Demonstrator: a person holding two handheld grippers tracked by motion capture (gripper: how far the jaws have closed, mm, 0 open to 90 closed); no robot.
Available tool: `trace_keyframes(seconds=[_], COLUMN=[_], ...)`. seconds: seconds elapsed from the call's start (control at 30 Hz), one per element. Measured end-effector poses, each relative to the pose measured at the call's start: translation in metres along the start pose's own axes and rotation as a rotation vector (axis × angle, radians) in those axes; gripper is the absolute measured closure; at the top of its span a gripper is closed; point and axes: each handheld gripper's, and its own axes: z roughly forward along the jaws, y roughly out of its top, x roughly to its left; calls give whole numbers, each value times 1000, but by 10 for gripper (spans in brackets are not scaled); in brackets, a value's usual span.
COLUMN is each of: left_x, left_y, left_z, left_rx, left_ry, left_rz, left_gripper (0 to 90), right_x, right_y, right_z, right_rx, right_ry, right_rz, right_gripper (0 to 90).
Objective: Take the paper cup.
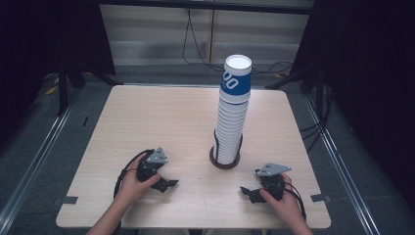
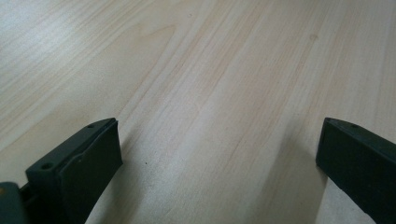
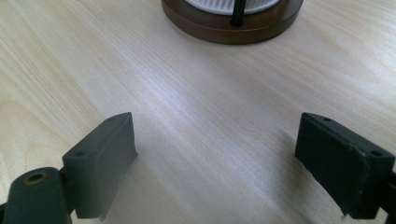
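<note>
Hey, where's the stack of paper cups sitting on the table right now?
In the high view the stack of paper cups stands upright in a round brown holder, right of the table's middle, just beyond and between the left gripper and right gripper.

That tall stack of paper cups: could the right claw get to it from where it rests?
Probably yes. The right claw sits open on the table, and bare wood lies between it and the cup stack in its brown holder.

Empty wide-apart tool (image 3: 217,158) before cup-stack base (image 3: 233,25)
</note>
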Motion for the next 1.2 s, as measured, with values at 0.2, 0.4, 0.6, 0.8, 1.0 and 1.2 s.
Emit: trace_keyframes(seconds=[0.2,0.4,0.6,0.8,1.0,1.2], left_x=[0,-1,-3,-1,2,-3], left_y=[0,0,5,11,28,49], left_z=[0,0,-9,-16,-25,-32], left_rx=[-1,-1,39,54,-9,-39], left_ry=[2,4,20,-5,-46,-72], left_rz=[-1,-15,-98,-139,-173,-140], left_gripper=[0,0,90,172,164,163], right_x=[0,0,0,-4,-8,-16], right_y=[0,0,2,16,41,67], right_z=[0,0,-6,-25,-45,-59], right_rx=[0,-1,50,-6,-55,-88], right_ry=[0,0,37,66,73,86], right_rz=[0,-1,-21,48,31,45], right_gripper=[115,117,141,138,138,138])
